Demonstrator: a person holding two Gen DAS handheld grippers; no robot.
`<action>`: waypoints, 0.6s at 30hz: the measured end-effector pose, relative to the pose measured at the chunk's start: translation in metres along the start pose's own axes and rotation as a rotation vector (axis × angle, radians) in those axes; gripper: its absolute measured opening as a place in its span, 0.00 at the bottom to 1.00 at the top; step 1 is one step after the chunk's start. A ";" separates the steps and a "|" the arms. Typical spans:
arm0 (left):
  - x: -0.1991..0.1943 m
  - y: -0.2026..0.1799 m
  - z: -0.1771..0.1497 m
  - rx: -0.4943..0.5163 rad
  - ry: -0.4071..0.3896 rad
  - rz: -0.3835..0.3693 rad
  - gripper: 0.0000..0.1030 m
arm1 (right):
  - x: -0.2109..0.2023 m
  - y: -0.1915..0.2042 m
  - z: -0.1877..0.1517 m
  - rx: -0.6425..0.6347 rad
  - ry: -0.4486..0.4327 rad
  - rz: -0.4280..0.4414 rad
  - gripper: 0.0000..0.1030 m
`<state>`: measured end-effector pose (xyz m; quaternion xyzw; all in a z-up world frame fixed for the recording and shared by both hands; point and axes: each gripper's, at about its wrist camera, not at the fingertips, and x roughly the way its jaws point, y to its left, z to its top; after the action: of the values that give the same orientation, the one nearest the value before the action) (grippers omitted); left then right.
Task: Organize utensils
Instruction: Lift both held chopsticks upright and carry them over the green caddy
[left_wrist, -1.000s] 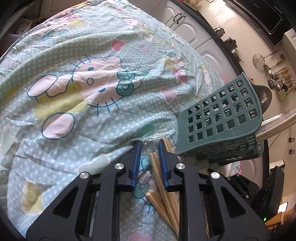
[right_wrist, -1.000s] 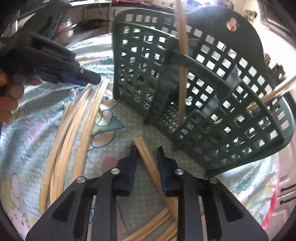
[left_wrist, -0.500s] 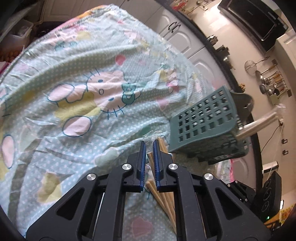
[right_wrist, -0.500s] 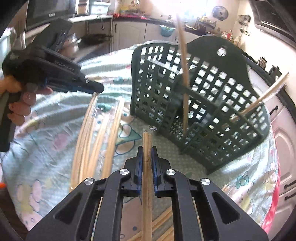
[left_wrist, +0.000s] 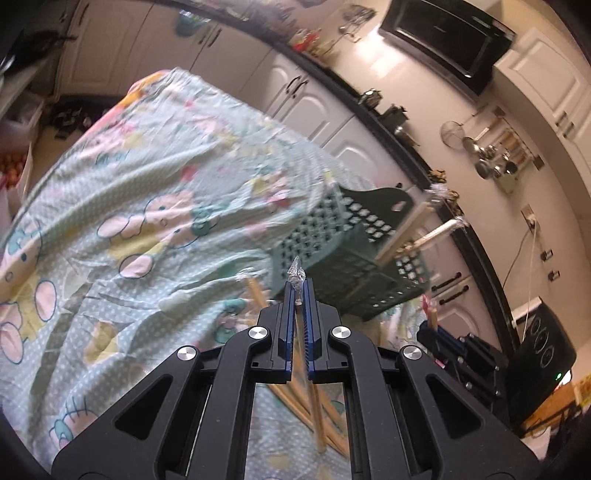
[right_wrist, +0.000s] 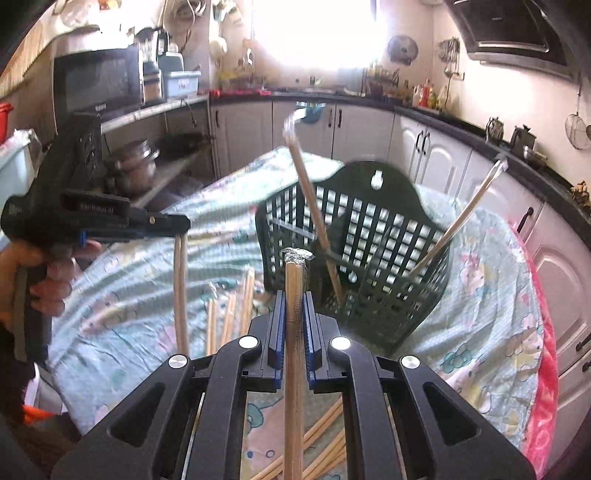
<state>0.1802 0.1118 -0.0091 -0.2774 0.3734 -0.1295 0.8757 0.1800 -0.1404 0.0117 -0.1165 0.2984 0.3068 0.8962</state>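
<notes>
— Chopsticks in plastic sleeves: who has them?

— The right gripper (right_wrist: 294, 295) is clamped on one wrapped pair (right_wrist: 293, 332). The left gripper (left_wrist: 298, 291) is closed on a sleeve tip (left_wrist: 296, 275), its pair (right_wrist: 180, 291) hanging below.

— And the rest?

— Loose pairs (right_wrist: 236, 306) lie on the cartoon tablecloth (left_wrist: 147, 206); two stand tilted in the green basket (right_wrist: 373, 266) beyond.

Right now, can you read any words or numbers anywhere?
Left gripper, side: white lettering, too blurred to read.
Microwave, lower front: small brand word, too small to read.
Cloth: cartoon pictures only, no words.
Basket: no text.
</notes>
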 end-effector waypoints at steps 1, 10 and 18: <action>-0.003 -0.006 0.000 0.015 -0.007 -0.003 0.02 | -0.006 -0.001 0.002 0.005 -0.018 -0.002 0.09; -0.021 -0.039 -0.003 0.077 -0.052 -0.040 0.02 | -0.039 -0.004 0.017 0.044 -0.148 -0.010 0.09; -0.039 -0.062 0.006 0.124 -0.090 -0.062 0.02 | -0.062 -0.014 0.022 0.090 -0.299 -0.005 0.09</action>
<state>0.1561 0.0804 0.0534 -0.2396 0.3160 -0.1668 0.9027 0.1594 -0.1731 0.0672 -0.0299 0.1749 0.3050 0.9357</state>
